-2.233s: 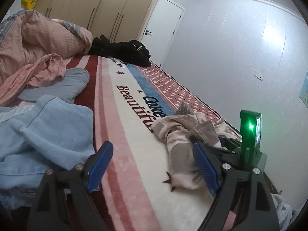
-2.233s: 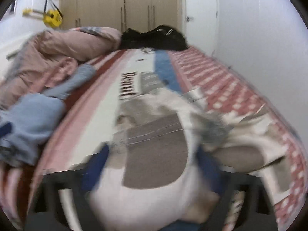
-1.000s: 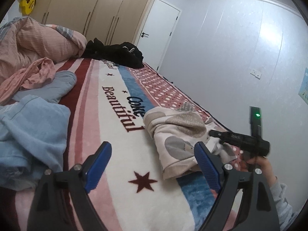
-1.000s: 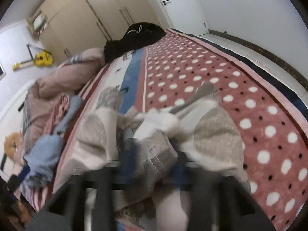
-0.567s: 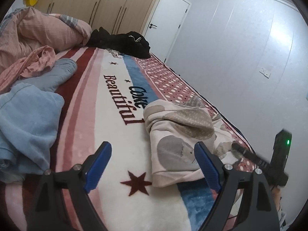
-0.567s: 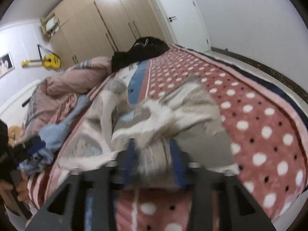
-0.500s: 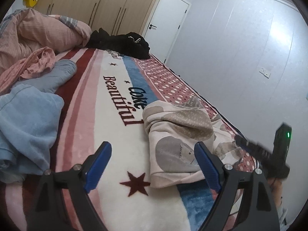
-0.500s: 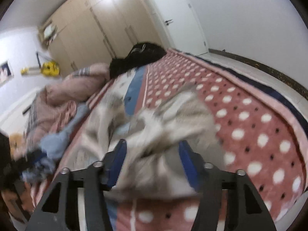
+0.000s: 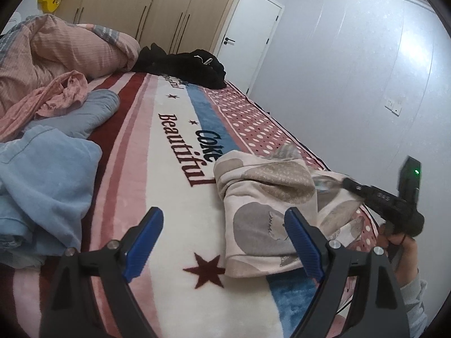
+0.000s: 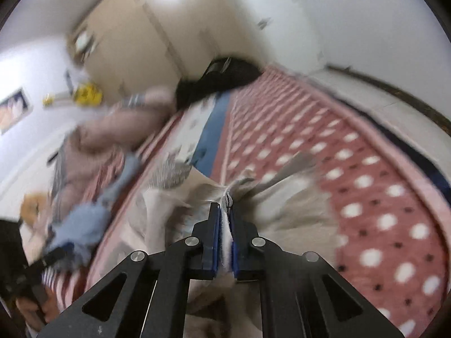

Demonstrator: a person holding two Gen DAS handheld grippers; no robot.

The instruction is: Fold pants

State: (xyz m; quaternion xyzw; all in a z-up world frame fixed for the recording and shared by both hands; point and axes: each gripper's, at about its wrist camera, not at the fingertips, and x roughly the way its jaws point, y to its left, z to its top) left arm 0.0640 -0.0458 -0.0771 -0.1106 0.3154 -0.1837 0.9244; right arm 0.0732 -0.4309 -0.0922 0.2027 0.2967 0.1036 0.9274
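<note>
The cream patterned pants (image 9: pixel 267 205) are lying bunched at right of centre on the striped blanket (image 9: pixel 169 174). The right gripper (image 10: pixel 224 211) has just been closing and is now pinching a fabric fold, likely to start straightening. The left gripper (image 9: pixel 222 232) is hovering wide open, empty.

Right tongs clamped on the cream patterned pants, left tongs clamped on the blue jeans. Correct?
Not quite. The left tongs are open and hold nothing; the left wrist view shows their blue pads wide apart above the blanket, with the blue jeans lying off to the side. The rest holds: the right wrist view shows the right tongs shut on the cream patterned pants.
</note>
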